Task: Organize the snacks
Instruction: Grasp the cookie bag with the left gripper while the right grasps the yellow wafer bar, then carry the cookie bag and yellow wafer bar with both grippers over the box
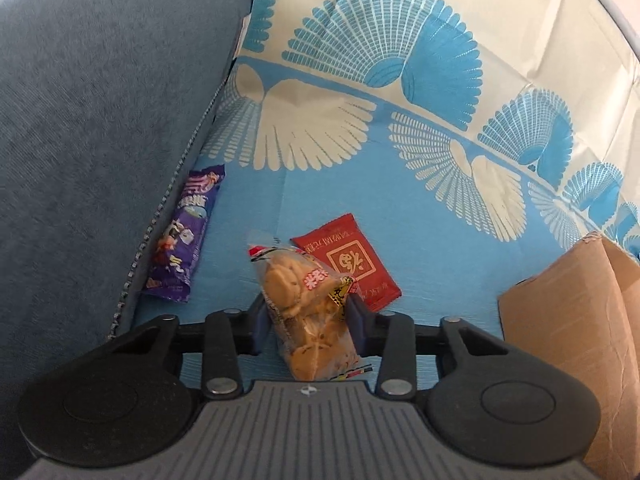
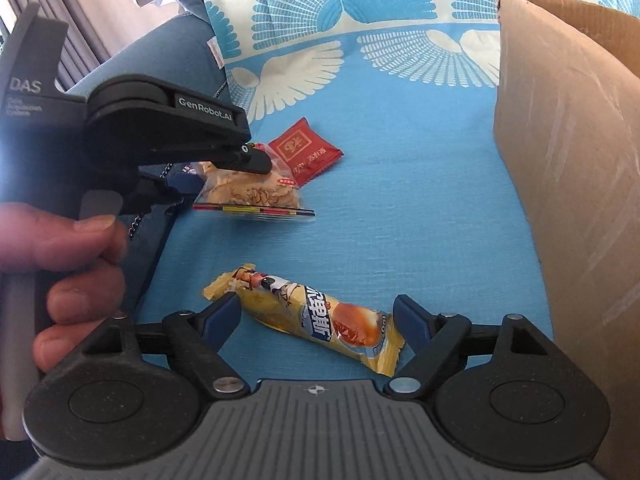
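Left wrist view: the left hand-held gripper (image 1: 308,322) is clamped on a cookie bag (image 1: 304,304), lifted beside a red packet (image 1: 348,264) on the blue cloth (image 1: 440,248). A yellow packet (image 2: 312,318) is flanked by the right hand-held gripper (image 2: 318,320), spread apart, near the box (image 2: 568,152).

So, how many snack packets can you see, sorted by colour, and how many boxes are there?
Clear cookie bag, held in the left gripper: 1
Red packet: 1
Purple packet: 1
Yellow packet, between the fingers of the open right gripper: 1
Cardboard box: 1
Total: 4 snacks and 1 box
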The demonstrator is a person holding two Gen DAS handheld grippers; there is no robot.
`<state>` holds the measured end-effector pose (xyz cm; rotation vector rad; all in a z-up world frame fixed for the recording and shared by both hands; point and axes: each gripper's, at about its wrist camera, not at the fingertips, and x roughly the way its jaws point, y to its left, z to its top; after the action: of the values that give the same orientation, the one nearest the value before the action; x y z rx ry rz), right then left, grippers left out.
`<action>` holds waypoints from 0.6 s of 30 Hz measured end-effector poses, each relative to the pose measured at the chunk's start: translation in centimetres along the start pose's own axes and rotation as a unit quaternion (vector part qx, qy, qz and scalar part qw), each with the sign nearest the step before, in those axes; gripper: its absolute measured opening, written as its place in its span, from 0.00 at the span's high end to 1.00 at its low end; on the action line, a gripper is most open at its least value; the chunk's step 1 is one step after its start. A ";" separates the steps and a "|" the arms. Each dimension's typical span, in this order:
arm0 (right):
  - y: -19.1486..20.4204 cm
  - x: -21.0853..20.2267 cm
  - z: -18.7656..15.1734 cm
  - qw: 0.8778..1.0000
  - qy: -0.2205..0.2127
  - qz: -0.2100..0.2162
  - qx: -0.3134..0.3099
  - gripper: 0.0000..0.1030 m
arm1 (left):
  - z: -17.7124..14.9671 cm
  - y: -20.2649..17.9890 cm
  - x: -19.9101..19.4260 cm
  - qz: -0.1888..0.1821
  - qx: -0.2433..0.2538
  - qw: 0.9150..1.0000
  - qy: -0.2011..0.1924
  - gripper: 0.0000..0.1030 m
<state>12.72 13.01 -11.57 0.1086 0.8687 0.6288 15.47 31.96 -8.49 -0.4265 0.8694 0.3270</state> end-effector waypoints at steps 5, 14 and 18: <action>0.9 0.2 -0.5 0.998 -0.002 -0.019 -0.065 0.29 | -0.1 0.2 -1.1 0.011 0.003 1.000 -0.005 0.63; 1.4 -2.2 -0.9 0.990 -0.031 -0.016 -0.140 0.74 | -1.1 -0.5 -4.7 0.014 0.010 0.999 -0.028 0.64; 1.3 -4.5 -0.8 0.987 -0.057 -0.018 -0.147 0.74 | -2.1 -1.0 -7.0 0.011 0.006 0.999 -0.039 0.64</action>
<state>9.34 11.41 -8.59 -0.1369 0.6588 0.7048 10.31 29.33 -3.92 -0.3906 0.7993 0.3573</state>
